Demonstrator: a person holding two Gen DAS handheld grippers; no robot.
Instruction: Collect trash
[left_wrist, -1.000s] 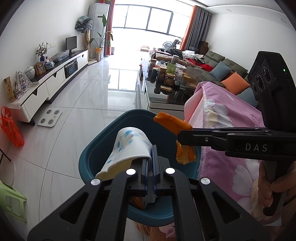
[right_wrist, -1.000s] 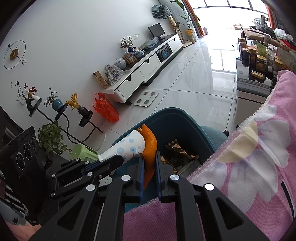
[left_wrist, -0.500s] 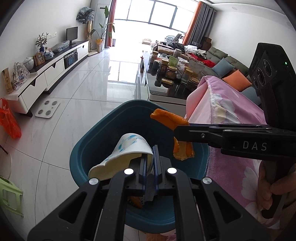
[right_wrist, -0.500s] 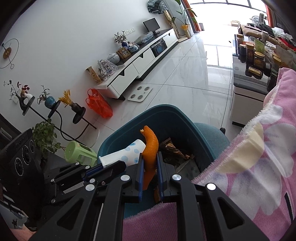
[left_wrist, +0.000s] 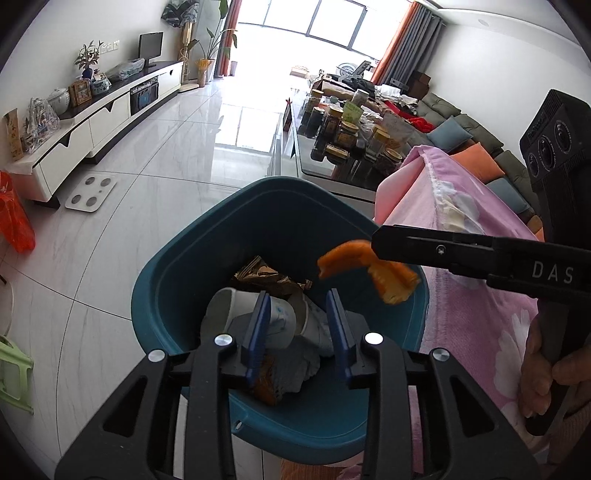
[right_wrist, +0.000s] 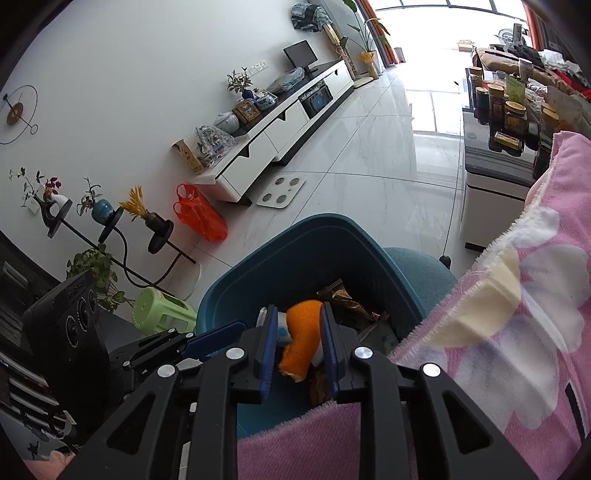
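A dark teal trash bin (left_wrist: 177, 258) stands on the floor beside the pink blanket. My left gripper (left_wrist: 297, 321) hangs over the bin with its jaws opening. The white paper cup (left_wrist: 236, 314) with blue spots lies loose in the bin below them, on other trash. My right gripper (right_wrist: 298, 332) hovers over the bin's right rim, its jaws also opening. The orange peel (right_wrist: 301, 332) sits between its pads without being squeezed. In the left wrist view the orange peel (left_wrist: 365, 269) dangles at the tip of the right gripper (left_wrist: 376, 240). A hand grips that tool's handle.
A brown wrapper (left_wrist: 266, 277) and crumpled paper lie in the bin. A pink flowered blanket (right_wrist: 517, 332) covers the surface to the right. A dark table with several jars (left_wrist: 351, 140) stands beyond. A green stool (right_wrist: 159, 314), an orange bag (right_wrist: 199, 218) and a scale (left_wrist: 90, 192) sit on the tiled floor.
My left jaws have parted and the paper cup has dropped into the bin, with the gripper lower over it. My right jaws have loosened around the orange peel.
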